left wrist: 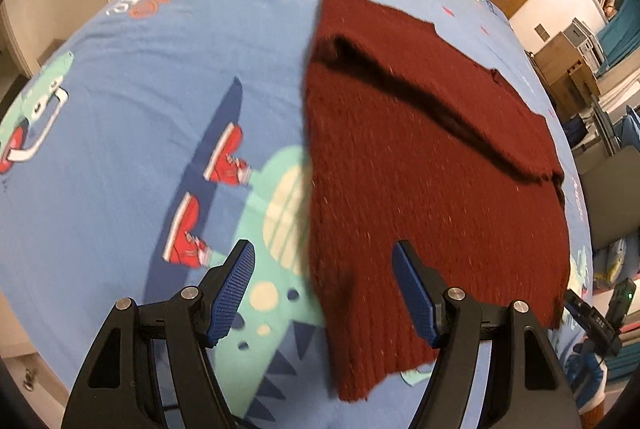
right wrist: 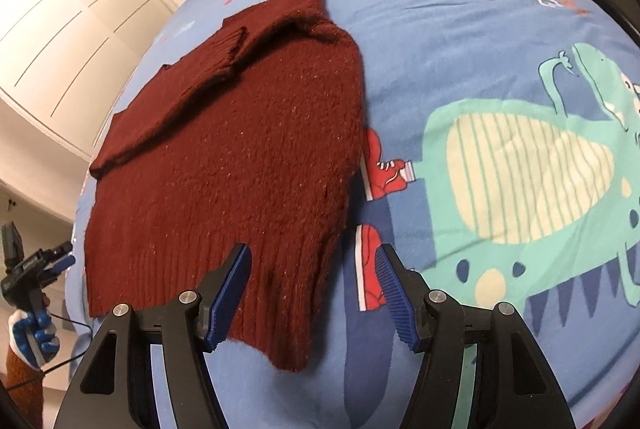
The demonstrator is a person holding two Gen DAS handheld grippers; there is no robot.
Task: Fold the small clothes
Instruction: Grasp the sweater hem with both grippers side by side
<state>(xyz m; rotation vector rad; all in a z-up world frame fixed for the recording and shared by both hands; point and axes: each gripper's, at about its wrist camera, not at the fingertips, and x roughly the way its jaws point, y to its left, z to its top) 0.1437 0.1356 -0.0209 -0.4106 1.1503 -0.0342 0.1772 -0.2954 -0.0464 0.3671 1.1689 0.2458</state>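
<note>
I see a dark red sweater (left wrist: 420, 165) lying flat on the bed (left wrist: 140, 109), on a blue sheet with a green dinosaur (right wrist: 520, 165) in red shoes; a sleeve is folded across the far part of the sweater; my left gripper (left wrist: 324, 289) hangs over the near left edge of the sweater, its blue pads spread apart with nothing pinched between them; my right gripper (right wrist: 314, 293) hangs over the near right corner of the sweater, pads spread too, holding nothing; far left in the right view I spot a gloved hand (right wrist: 34, 335) holding the other gripper's handle.
</note>
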